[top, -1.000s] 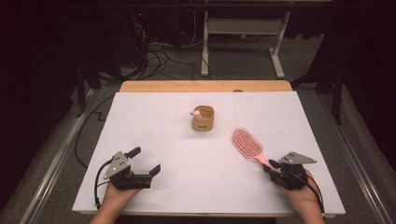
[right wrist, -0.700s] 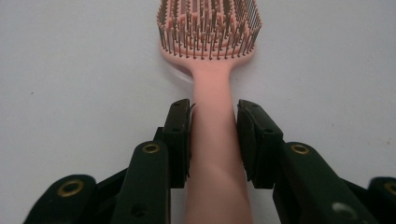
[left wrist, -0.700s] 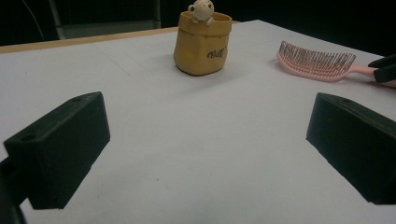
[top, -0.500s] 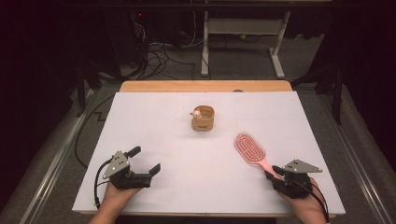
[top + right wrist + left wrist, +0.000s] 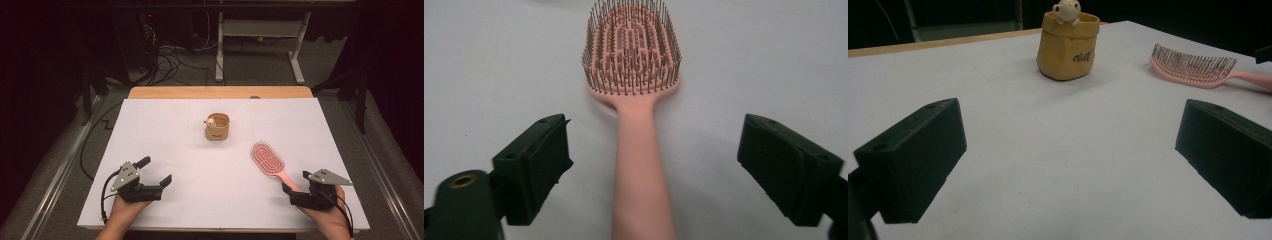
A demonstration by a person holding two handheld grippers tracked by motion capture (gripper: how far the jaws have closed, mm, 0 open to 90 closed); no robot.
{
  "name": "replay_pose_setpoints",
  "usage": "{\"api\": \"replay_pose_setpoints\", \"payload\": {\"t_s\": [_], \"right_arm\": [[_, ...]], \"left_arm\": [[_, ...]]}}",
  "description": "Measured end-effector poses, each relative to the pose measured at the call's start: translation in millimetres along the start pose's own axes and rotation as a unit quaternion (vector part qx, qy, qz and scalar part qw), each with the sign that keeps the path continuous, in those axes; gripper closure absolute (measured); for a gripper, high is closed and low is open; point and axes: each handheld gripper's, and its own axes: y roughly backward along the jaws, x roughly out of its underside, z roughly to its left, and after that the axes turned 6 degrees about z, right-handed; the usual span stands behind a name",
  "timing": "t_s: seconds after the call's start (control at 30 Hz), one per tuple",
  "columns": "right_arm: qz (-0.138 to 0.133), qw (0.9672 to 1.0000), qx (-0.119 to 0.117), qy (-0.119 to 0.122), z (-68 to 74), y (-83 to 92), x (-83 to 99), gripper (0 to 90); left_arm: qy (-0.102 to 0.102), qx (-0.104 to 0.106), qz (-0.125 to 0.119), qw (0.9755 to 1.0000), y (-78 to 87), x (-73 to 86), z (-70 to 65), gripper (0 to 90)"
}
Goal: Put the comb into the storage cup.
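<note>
High view: white tabletop [image 5: 165, 130]; pink hairbrush [image 5: 267, 159] lying bristles up, right of centre, handle running toward right tongs [image 5: 296, 187]. Tan pouch-shaped holder [image 5: 218, 127] near middle, small figure at rim. Left tongs [image 5: 156, 171] resting near left front edge, jaws spread, nothing between.

Left gripper view: jaws wide apart over bare tabletop; holder ahead bears dark script, not fully legible; hairbrush at right.

Right gripper view: jaws just opened wide; hairbrush handle lies between them, untouched by either pad.
</note>
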Motion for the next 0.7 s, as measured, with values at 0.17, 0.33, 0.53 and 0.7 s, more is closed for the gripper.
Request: {"api": "replay_pose_setpoints", "payload": {"t_s": [0.17,0.33,0.53,0.7], "right_arm": [[-0.017,0.9998,0.003,-0.008,-0.3,0.8,-1.9,0.3],[-0.006,1.0000,-0.001,-0.001,1.9,-2.7,-1.4,0.3],[-0.007,1.0000,0.006,0.001,0.8,-3.0,-3.7,0.3],[0.006,0.9999,0.012,-0.002,-2.1,-5.1,-3.2,0.3]], "left_arm": [[-0.002,-0.005,-0.004,1.0000,-0.2,0.0,0.4,0.6],[0.000,0.000,-0.004,1.0000,-0.2,-0.5,0.8,1.4],[-0.001,-0.004,-0.003,1.0000,1.4,-2.5,0.8,1.4],[0.000,-0.001,-0.002,1.0000,4.8,-10.5,6.4,1.4]]}}
